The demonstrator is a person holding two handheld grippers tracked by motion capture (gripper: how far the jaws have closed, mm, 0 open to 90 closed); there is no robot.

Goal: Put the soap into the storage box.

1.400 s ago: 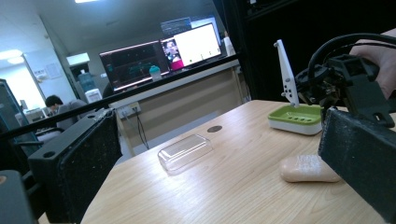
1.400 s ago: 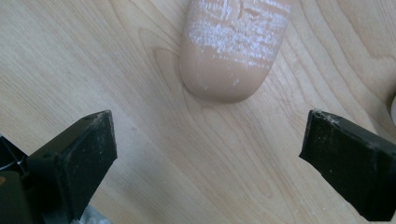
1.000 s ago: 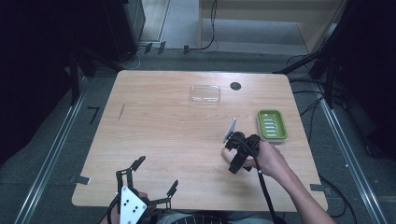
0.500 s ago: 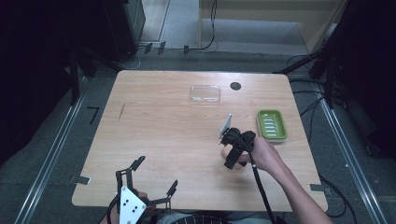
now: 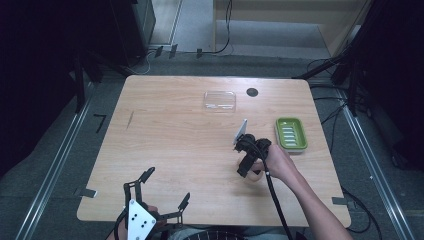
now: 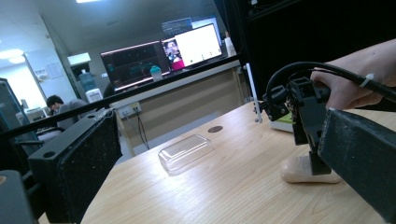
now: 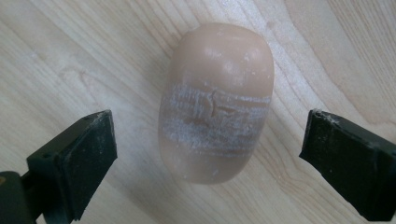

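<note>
Right now the right gripper (image 7: 208, 154) hangs over the soap bar (image 7: 215, 102), fingers spread either side — nothing grasped; green soap dish (image 5: 291, 133) near the counter's right edge waits empty — left gripper (image 5: 165, 197) released at the near edge

Overhead light is falling evenly on the wooden table (image 5: 180, 150) while the surroundings are lying in near darkness. Bright monitors (image 6: 196, 44) are glaring in the left gripper view; near jaws are blurring. The soap bar (image 7: 215, 100) is catching soft highlights, sharply focused.

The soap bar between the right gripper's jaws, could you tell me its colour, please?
Pale peach-beige soap bar with a whitish scuffed band; right gripper view.
</note>
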